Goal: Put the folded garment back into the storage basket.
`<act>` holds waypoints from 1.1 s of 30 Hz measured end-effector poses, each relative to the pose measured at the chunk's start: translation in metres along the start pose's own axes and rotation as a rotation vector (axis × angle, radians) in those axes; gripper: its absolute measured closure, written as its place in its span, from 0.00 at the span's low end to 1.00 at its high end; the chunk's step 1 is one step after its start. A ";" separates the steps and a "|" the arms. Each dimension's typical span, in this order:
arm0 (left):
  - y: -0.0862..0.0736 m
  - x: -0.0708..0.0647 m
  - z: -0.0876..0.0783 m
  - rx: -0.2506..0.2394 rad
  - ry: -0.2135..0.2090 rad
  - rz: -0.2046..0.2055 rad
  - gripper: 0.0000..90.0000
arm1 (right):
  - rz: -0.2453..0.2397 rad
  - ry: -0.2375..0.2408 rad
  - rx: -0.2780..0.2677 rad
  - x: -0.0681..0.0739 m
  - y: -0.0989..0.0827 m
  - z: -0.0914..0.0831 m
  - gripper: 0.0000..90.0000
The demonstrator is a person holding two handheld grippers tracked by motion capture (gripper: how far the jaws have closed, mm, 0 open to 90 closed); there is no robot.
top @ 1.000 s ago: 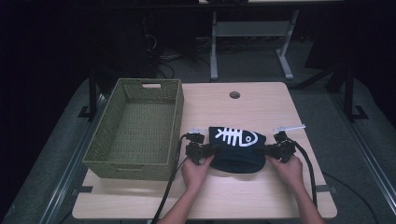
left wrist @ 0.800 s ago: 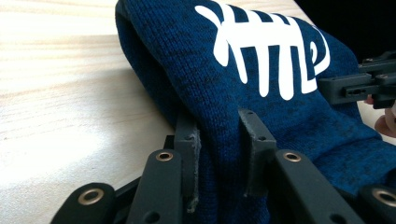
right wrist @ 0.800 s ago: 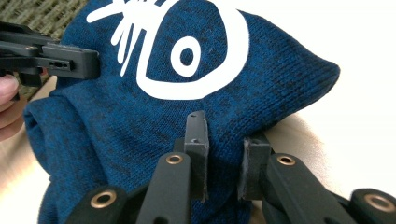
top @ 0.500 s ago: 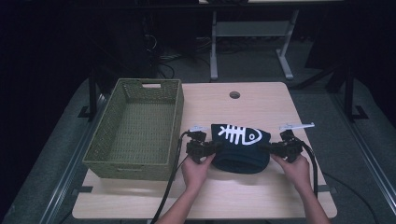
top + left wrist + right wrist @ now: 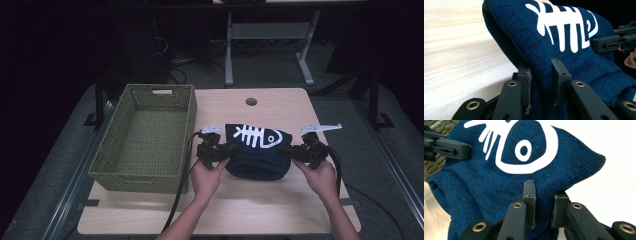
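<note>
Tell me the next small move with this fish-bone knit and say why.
Probably lift both tongs together and carry the navy knit garment left toward the green woven basket. The left tongs and right tongs each pinch a fold at opposite ends, the cloth already bunches up between them, and the basket beside it looks empty.

I can't see the hat's [image 5: 257, 150] underside; my forearms are cut off at the bottom edge, and the room beyond the worktop [image 5: 280, 105] is dark
</note>
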State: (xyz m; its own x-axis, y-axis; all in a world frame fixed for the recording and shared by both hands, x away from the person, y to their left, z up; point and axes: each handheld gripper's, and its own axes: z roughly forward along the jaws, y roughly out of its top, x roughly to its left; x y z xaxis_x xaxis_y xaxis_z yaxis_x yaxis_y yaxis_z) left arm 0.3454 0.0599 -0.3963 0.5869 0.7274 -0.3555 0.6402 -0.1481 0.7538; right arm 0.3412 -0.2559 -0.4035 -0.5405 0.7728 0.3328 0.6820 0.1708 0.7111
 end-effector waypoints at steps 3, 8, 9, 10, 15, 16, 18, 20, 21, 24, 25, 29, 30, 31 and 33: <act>0.005 -0.001 -0.006 -0.003 0.001 0.006 0.81 | -0.009 0.005 -0.005 0.006 0.007 -0.003 0.85; 0.011 0.001 -0.019 -0.012 -0.013 -0.005 0.80 | -0.023 0.003 -0.007 0.014 0.016 -0.007 0.85; 0.014 0.001 -0.024 -0.015 -0.015 0.000 0.80 | -0.026 0.003 -0.009 0.016 0.018 -0.008 0.85; 0.015 0.001 -0.026 -0.016 -0.014 0.002 0.80 | -0.030 0.007 -0.011 0.019 0.022 -0.009 0.85; 0.024 0.002 -0.040 -0.021 -0.004 0.027 0.80 | -0.037 0.018 -0.019 0.027 0.031 -0.010 0.85; 0.026 0.003 -0.042 -0.022 -0.004 0.026 0.80 | -0.037 0.023 -0.022 0.031 0.036 -0.010 0.85; 0.029 0.005 -0.047 -0.023 -0.004 0.030 0.80 | -0.042 0.022 -0.022 0.032 0.038 -0.010 0.85; 0.032 0.007 -0.051 -0.024 0.001 0.031 0.80 | -0.050 0.019 -0.023 0.037 0.043 -0.010 0.85; 0.033 0.008 -0.053 -0.024 0.000 0.033 0.80 | -0.049 0.019 -0.023 0.040 0.046 -0.010 0.85; 0.037 0.011 -0.061 -0.029 0.003 0.032 0.80 | -0.065 0.019 -0.027 0.048 0.056 -0.010 0.85; 0.038 0.012 -0.063 -0.030 0.004 0.033 0.80 | -0.065 0.019 -0.027 0.048 0.056 -0.010 0.85; 0.043 0.017 -0.074 -0.034 0.014 0.036 0.80 | -0.079 0.022 -0.024 0.058 0.067 -0.007 0.85; 0.044 0.018 -0.076 -0.037 0.018 0.036 0.80 | -0.081 0.021 -0.024 0.060 0.069 -0.006 0.85; 0.045 0.019 -0.079 -0.036 0.021 0.037 0.80 | -0.082 0.023 -0.024 0.062 0.072 -0.005 0.85; 0.046 0.023 -0.083 -0.036 0.026 0.035 0.80 | -0.091 0.025 -0.025 0.067 0.076 -0.003 0.85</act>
State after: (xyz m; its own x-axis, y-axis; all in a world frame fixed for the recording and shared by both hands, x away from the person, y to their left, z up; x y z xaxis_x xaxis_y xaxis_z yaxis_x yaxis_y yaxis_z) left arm 0.3473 0.1254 -0.3234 0.5955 0.7393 -0.3145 0.6010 -0.1502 0.7850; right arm 0.3555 -0.1932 -0.3253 -0.6119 0.7392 0.2813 0.6175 0.2242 0.7539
